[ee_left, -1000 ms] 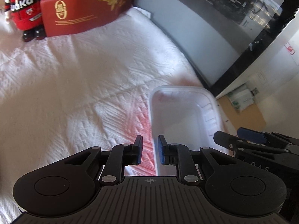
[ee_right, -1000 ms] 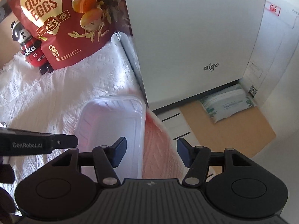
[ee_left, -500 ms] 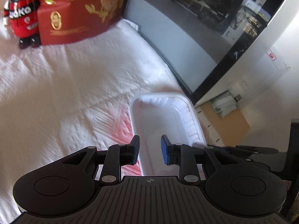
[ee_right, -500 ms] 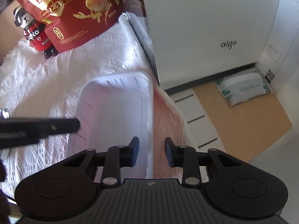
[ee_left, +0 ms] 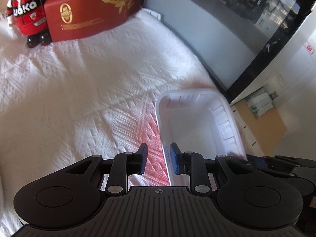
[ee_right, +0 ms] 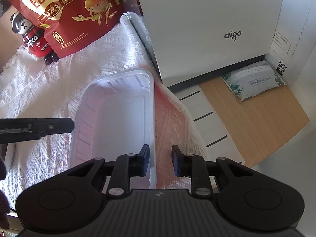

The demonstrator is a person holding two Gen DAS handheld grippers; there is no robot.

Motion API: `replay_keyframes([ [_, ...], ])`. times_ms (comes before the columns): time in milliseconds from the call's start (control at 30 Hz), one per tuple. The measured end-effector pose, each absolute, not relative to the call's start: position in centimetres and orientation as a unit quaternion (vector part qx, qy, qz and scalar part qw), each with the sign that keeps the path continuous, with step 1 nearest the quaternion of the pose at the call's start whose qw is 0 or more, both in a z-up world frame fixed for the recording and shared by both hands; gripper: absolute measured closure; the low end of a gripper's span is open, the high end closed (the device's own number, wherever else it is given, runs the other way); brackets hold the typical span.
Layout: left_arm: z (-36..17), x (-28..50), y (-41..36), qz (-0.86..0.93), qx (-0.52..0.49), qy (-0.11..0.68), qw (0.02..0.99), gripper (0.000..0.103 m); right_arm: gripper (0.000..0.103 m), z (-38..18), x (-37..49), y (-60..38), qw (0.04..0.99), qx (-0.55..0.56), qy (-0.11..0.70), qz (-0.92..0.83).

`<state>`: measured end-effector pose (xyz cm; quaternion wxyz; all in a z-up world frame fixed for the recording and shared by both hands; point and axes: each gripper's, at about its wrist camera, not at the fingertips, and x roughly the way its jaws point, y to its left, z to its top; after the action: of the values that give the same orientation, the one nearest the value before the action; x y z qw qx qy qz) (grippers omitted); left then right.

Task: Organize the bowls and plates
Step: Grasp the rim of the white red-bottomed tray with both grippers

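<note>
White translucent plastic container [ee_right: 118, 114], rectangular and empty, is shown lying on a white embossed cloth [ee_left: 79, 98] spread over the bench, just beside a white "aigo" case [ee_right: 207, 19]. The left tongs [ee_left: 159, 158] are placed astride the container's left rim; their jaws have just been opening and are seen released, the rim standing between the pads with a gap left at the outer pad. The right tongs [ee_right: 160, 158] are clenched about the right rim, the inner pad [ee_right: 145, 158] lying against the wall. A red "Quail Eggs" pouch [ee_right: 65, 9] and a red-and-black bear figurine [ee_right: 29, 37] are set upright at the far edge of the cloth, well apart from the container. A packet of wipes [ee_right: 254, 79] is seen on a wooden surface below.
</note>
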<state>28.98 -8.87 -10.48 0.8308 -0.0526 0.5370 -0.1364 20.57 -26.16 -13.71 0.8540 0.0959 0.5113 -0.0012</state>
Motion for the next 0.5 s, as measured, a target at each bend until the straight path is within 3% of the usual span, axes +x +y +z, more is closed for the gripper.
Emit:
replay_keyframes([
  [233, -13.2, 30.2, -8.5, -0.175, -0.122, 0.579, 0.787, 0.076, 0.079, -13.9, 21.2, -25.7, 0.855, 0.082, 0.513, 0.012],
  [500, -11.5, 28.5, -4.0, -0.138, -0.135, 0.553, 0.811, 0.080, 0.081, -12.6, 22.7, -21.4, 0.862, 0.032, 0.502, 0.062],
])
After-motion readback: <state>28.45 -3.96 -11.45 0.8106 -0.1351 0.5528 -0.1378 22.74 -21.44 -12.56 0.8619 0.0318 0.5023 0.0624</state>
